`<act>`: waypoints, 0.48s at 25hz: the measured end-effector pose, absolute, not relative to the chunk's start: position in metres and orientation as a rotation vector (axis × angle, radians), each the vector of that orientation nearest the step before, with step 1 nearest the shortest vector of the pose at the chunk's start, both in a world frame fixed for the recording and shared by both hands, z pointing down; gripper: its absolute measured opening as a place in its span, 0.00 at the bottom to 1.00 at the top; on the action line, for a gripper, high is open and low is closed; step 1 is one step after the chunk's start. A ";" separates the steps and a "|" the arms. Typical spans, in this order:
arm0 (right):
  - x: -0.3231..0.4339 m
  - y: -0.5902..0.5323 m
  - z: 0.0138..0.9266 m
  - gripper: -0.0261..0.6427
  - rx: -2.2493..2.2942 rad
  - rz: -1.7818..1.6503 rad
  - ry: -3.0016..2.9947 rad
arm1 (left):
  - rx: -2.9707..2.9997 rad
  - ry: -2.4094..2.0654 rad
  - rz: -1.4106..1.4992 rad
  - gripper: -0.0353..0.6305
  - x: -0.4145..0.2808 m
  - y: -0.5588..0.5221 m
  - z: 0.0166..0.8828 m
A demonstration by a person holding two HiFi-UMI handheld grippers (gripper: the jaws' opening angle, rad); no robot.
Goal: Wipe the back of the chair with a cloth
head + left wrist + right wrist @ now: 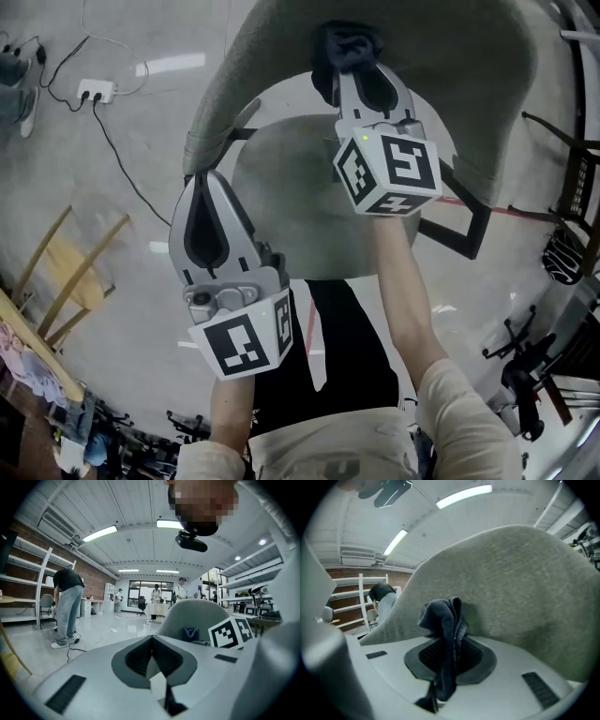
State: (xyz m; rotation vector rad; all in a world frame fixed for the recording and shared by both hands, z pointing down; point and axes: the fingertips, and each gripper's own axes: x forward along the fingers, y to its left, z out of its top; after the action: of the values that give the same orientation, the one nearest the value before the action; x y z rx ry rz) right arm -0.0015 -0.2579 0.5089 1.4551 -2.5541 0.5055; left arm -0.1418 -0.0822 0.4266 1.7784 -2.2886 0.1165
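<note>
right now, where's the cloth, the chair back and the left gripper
cloth (446,618), right gripper view, on the bunched folds above the jaws
chair back (520,578), right gripper view, on bare grey fabric
left gripper (151,641), left gripper view, where its closed jaws meet

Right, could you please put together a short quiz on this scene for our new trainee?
1. True or false: the left tool grips the dark cloth.
2. The chair back is covered in: A grey fabric, B red leather, C bare wood?
3. Fill in: the left tool's jaws are ____.

Key: 1 false, the right tool grips it; 2 A; 3 shut, with nothing between them.
</note>
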 end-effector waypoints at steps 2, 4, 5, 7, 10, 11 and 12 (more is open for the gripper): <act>0.029 -0.265 0.506 0.12 1.588 0.503 -2.482 | 1.811 -2.271 0.125 0.08 -0.137 -0.089 0.424; 0.061 -0.269 0.503 0.12 1.714 0.491 -2.405 | 1.841 -2.248 0.123 0.08 -0.129 -0.098 0.422; 0.077 -0.270 0.502 0.12 1.774 0.486 -2.364 | 1.861 -2.232 0.122 0.08 -0.123 -0.102 0.422; 0.107 -0.268 0.501 0.12 1.887 0.483 -2.284 | 1.917 -2.188 0.120 0.08 -0.108 -0.113 0.422; 0.142 -0.261 0.498 0.12 2.018 0.467 -2.180 | 2.003 -2.115 0.122 0.08 -0.085 -0.126 0.421; 0.153 -0.257 0.497 0.12 2.064 0.462 -2.140 | 2.033 -2.087 0.124 0.08 -0.076 -0.129 0.421; 0.165 -0.252 0.495 0.12 2.118 0.464 -2.096 | 2.065 -2.056 0.127 0.08 -0.068 -0.133 0.420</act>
State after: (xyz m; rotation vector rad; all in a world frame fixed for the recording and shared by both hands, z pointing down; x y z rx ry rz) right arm 0.1649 -0.2520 0.4949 2.1176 -2.0956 0.4641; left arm -0.0685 -0.1329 0.4201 2.0653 -2.0557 0.1269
